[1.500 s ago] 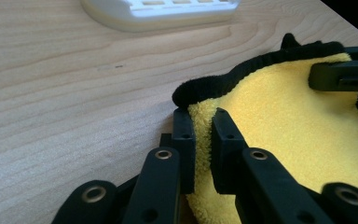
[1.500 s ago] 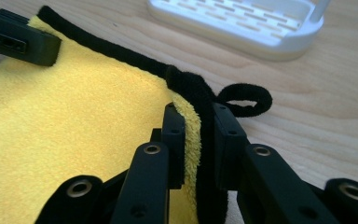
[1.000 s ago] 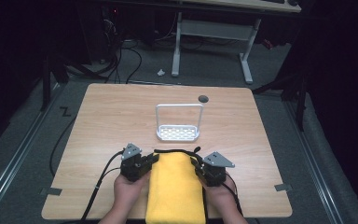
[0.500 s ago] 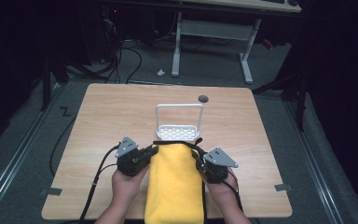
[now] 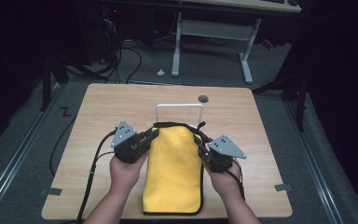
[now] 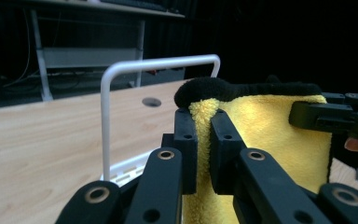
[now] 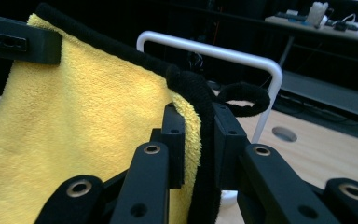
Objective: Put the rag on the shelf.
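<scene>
Yellow towel (image 5: 175, 168) with black trim, held up by its two top corners just in front of the white rack (image 5: 179, 108), lower part lying on the tabletop (image 5: 98, 107) toward the person. Left gripper (image 6: 204, 140) fingers pinching the left corner, right gripper (image 7: 199, 140) fingers pinching the right corner at the trim. Risk: the towel edge catches the rack bar or snags unevenly if one side lifts lower; the thin trim grip on the right could slip, dropping that corner short of the rack.

Dim lab: lone wooden table (image 5: 121, 107), floor cables (image 5: 121, 60), desk frame (image 5: 209, 28) behind.
</scene>
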Demonstrator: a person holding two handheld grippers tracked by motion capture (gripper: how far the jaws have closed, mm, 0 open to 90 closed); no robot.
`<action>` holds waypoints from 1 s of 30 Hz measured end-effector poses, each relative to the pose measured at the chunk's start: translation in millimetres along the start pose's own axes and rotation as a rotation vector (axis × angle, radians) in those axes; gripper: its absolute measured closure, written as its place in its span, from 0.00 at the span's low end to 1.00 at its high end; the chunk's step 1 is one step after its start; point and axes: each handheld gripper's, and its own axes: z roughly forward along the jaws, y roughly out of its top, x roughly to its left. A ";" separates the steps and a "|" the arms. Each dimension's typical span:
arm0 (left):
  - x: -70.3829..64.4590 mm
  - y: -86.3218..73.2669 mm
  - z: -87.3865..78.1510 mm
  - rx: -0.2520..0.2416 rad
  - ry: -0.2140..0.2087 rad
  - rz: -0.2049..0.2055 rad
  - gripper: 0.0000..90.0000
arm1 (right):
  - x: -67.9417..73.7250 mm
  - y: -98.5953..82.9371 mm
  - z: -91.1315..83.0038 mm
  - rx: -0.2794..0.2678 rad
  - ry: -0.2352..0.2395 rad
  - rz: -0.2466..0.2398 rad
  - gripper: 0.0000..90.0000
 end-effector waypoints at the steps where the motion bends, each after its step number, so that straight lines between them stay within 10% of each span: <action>1: -0.5 3.6 -0.4 -0.007 0.002 0.006 0.92 | -0.2 3.4 -0.1 -0.008 0.000 -0.003 0.87; 30: -11.2 88.4 -6.3 -0.146 -0.007 0.132 0.93 | -20.1 82.4 -17.3 -0.166 -0.044 -0.042 0.87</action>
